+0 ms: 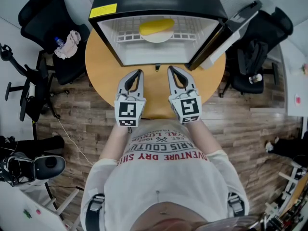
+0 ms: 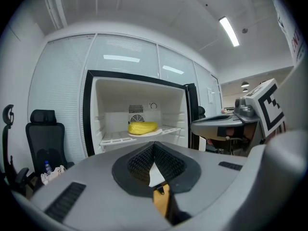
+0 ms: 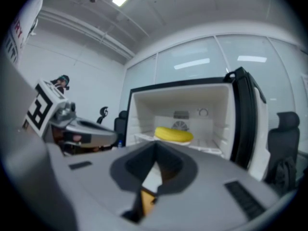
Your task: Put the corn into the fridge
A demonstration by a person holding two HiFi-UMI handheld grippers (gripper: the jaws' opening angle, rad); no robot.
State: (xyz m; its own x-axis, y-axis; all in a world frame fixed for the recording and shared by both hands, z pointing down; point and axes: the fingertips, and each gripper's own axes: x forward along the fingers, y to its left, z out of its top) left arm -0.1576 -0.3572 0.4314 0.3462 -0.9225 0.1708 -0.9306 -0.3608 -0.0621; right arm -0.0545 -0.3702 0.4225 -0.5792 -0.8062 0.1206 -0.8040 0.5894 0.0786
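Observation:
The yellow corn (image 1: 156, 26) lies on a white plate (image 1: 157, 37) on the wire shelf inside the open mini fridge (image 1: 107, 36). The fridge stands on a round wooden table (image 1: 102, 66), its door (image 1: 226, 32) swung out to the right. Both gripper views also show the corn (image 2: 142, 127) (image 3: 173, 134) straight ahead inside the fridge. My left gripper (image 1: 139, 72) and right gripper (image 1: 170, 69) hover side by side over the table's near part, just in front of the fridge opening. Both are shut with nothing held, their jaws meeting at the tips (image 2: 154, 146) (image 3: 155, 146).
A black office chair (image 1: 50, 30) with a cloth and a bottle on its seat stands left of the table. Another black chair (image 1: 262, 37) stands right, behind the open door. Wooden floor surrounds the table. Equipment (image 1: 33, 165) sits at lower left.

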